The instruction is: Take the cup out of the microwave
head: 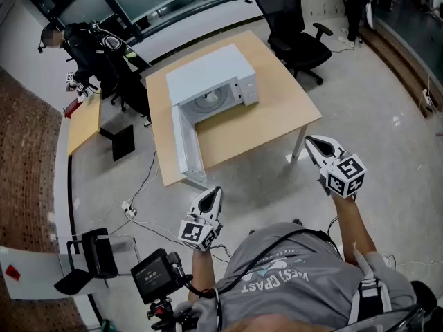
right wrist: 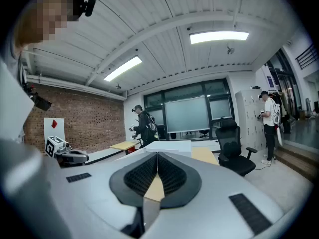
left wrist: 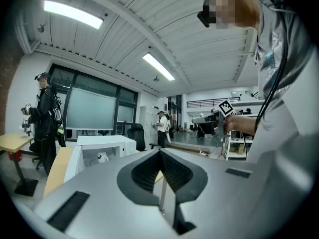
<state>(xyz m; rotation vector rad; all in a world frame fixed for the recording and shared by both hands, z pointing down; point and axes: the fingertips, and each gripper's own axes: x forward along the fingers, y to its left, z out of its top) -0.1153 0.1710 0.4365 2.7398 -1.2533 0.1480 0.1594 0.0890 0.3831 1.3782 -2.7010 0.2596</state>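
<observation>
**Speaker 1:** How are the fingers set?

**Speaker 2:** The left gripper [left wrist: 160,152] is shown with its fingers [left wrist: 175,172] brought together at the tips, and nothing is held between them. The right gripper [right wrist: 157,156] is likewise closed, with its fingers [right wrist: 170,174] pressed tip to tip and empty. Both are held out roughly level, well short of the table [head: 277,120].

**Speaker 1:** And where is the cup?

**Speaker 2:** The cup [left wrist: 101,158], small and white, is seen inside the microwave [head: 216,80], whose door [head: 187,146] is swung wide open toward the person. The microwave is set on the wooden table. A black office chair [head: 296,32] is placed at the table's far side. A person in dark clothing [head: 82,45] is seen further off, beside a second table [head: 84,123].
</observation>
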